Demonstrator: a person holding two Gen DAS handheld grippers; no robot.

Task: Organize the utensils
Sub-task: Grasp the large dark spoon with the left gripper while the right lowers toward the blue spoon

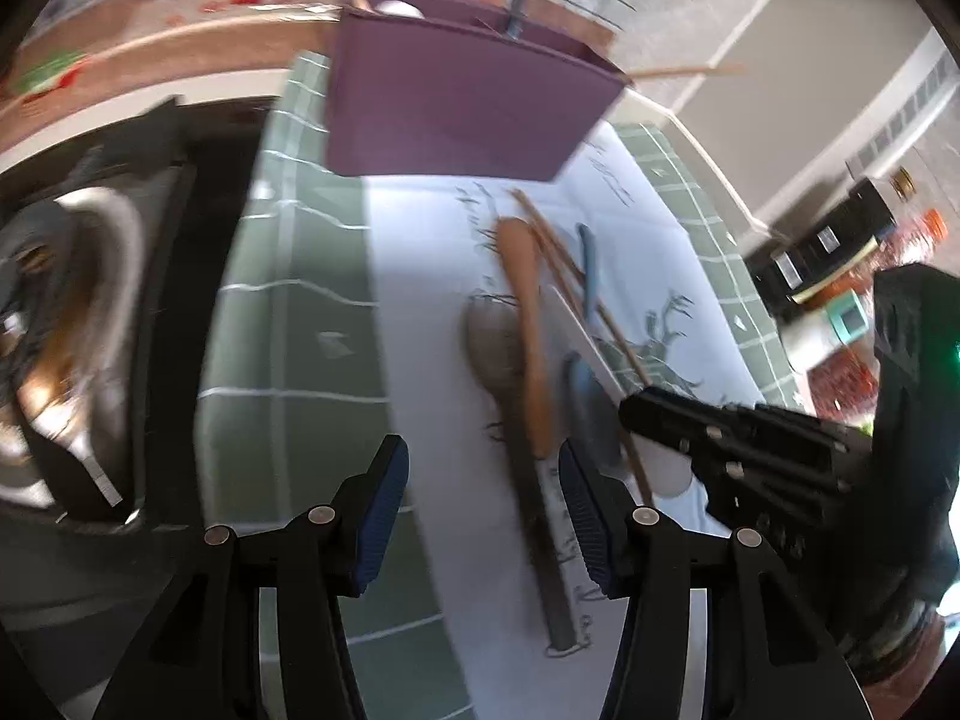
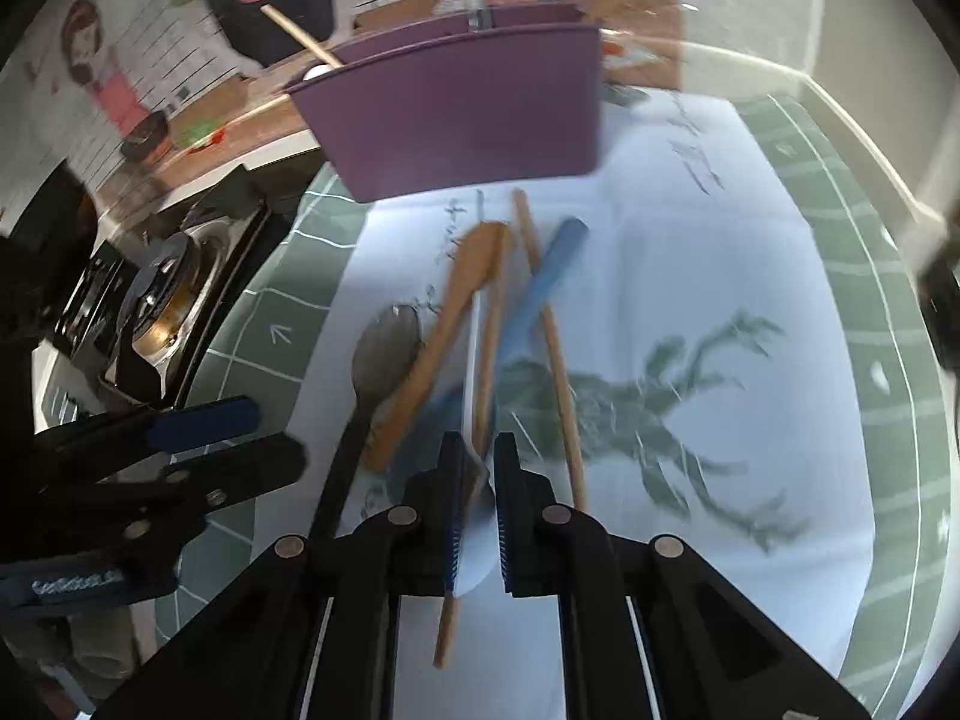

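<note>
A few sticks already stand in the purple holder point(image 2: 462, 114) at the far end; most utensils point(image 2: 480, 312) lie heaped on the worktop's cloth point(image 2: 720, 276). Right gripper point(image 2: 478, 480) fingers nearly together around a white handle; left gripper point(image 1: 474, 516) fingers apart.

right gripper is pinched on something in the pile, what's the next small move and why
Probably lift it straight up. The right gripper is nearly shut around a white utensil tangled with chopsticks and a wooden spoon; the purple holder waits just beyond.
</note>
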